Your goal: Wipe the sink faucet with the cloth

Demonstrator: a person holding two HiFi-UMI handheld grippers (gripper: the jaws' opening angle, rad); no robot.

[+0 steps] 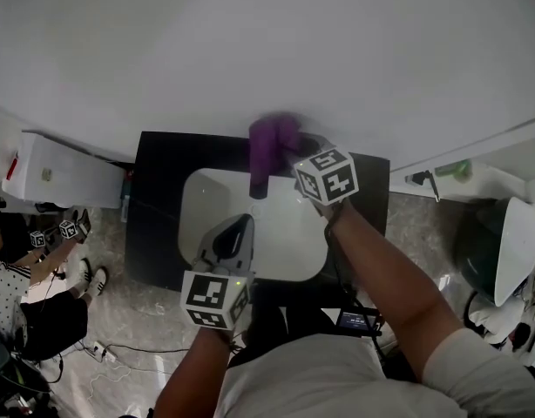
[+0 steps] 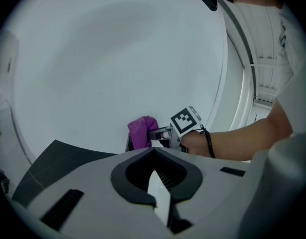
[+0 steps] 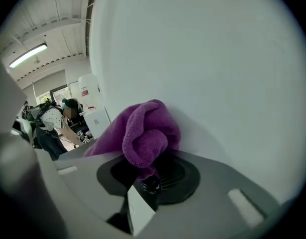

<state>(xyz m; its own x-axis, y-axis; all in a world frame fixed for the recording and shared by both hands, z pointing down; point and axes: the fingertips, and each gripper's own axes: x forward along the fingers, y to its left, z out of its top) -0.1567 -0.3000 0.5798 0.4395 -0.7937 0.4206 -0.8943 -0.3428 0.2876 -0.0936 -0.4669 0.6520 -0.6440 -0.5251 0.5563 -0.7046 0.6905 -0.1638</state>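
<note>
A purple cloth [image 1: 274, 138] is bunched over the top of the black faucet [image 1: 259, 184], at the back of the white sink basin [image 1: 294, 233]. My right gripper [image 1: 295, 157] is shut on the cloth and presses it against the faucet, close to the white wall. In the right gripper view the cloth [image 3: 143, 131] bulges out of that gripper [image 3: 152, 171] and hides the faucet. My left gripper [image 1: 235, 233] hovers over the basin's front, shut and holding nothing. The left gripper [image 2: 154, 151] looks toward the cloth [image 2: 141, 132] and the faucet [image 2: 128, 142].
The basin sits in a black countertop [image 1: 159, 198] against a white wall [image 1: 267, 42]. A white box [image 1: 63, 174] stands to the left. A person [image 1: 23, 294] sits on the floor at far left. A dark bin with a white lid [image 1: 503, 246] stands at the right. Cables [image 1: 119, 351] lie on the floor.
</note>
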